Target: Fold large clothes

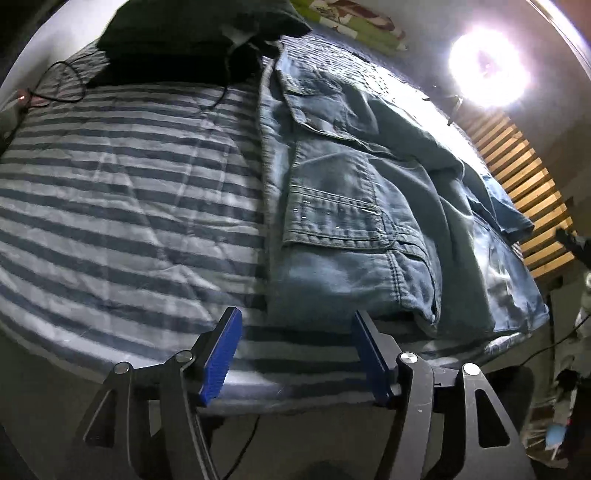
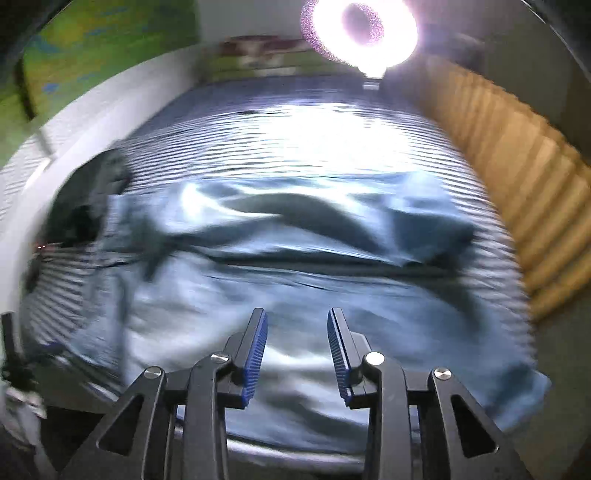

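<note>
A light blue denim jacket (image 1: 354,192) lies partly folded on the striped bedsheet (image 1: 122,192), its chest pockets facing up. In the left wrist view my left gripper (image 1: 295,325) stands open just short of the jacket's near hem, over the bed's front edge, with nothing between its blue pads (image 1: 221,354). The right wrist view is blurred by motion: the same jacket (image 2: 295,280) spreads across the bed, and my right gripper (image 2: 297,325) hangs above its near part, its jaws apart and empty.
A dark garment (image 1: 192,33) and a black cable (image 1: 70,85) lie at the bed's far left. A bright ring lamp (image 1: 487,68) glares at the far right. A wooden slatted frame (image 1: 517,184) borders the right side. Bare striped sheet lies left of the jacket.
</note>
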`<state>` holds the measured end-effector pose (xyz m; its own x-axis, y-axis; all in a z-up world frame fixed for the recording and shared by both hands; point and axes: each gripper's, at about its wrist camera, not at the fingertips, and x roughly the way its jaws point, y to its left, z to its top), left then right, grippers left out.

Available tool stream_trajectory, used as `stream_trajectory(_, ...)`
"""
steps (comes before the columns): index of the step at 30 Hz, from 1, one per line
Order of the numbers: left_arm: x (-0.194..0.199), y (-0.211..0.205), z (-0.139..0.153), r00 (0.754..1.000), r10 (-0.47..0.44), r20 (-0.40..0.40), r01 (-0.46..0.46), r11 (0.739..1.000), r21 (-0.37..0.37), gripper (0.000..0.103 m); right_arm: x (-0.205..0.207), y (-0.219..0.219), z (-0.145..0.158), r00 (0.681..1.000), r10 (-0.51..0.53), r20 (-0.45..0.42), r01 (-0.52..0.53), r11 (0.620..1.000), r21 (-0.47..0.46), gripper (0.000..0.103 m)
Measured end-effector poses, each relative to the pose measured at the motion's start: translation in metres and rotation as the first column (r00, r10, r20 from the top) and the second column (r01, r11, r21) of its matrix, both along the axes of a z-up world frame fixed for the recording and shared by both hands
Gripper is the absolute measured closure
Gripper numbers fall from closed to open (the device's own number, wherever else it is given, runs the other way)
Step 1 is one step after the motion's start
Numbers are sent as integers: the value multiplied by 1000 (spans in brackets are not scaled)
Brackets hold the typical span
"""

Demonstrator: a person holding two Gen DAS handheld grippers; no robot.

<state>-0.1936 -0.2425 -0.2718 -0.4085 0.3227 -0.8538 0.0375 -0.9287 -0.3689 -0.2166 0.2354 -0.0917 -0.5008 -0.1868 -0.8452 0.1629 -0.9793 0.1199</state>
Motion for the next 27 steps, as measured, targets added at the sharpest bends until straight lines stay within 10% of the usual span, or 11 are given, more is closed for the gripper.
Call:
stream_trajectory(11, 16, 39, -7, 990, -121, -78, 100, 967, -234, 34, 56, -149, -85, 907, 392, 152, -401, 916, 32, 72)
stream_trajectory(17, -7, 53, -2, 983, -151, -107, 107, 934, -340, 96, 109, -119, -97, 909, 401, 113, -414, 900, 133, 61)
stream_trajectory(25, -15, 41, 68, 966, -132, -223, 44, 932, -361, 100, 118, -152, -126, 873, 487, 29, -451, 783, 429, 57)
stream_trajectory(26, -15, 40, 77, 962, -138, -236, 43, 929, -367, 100, 115, -153, -130, 875, 483, 32, -443, 773, 453, 60)
stream_trajectory(27, -13, 41, 88, 957, -144, -250, 40, 925, -378, 101, 113, -153, -132, 878, 478, 41, -441, 769, 463, 84)
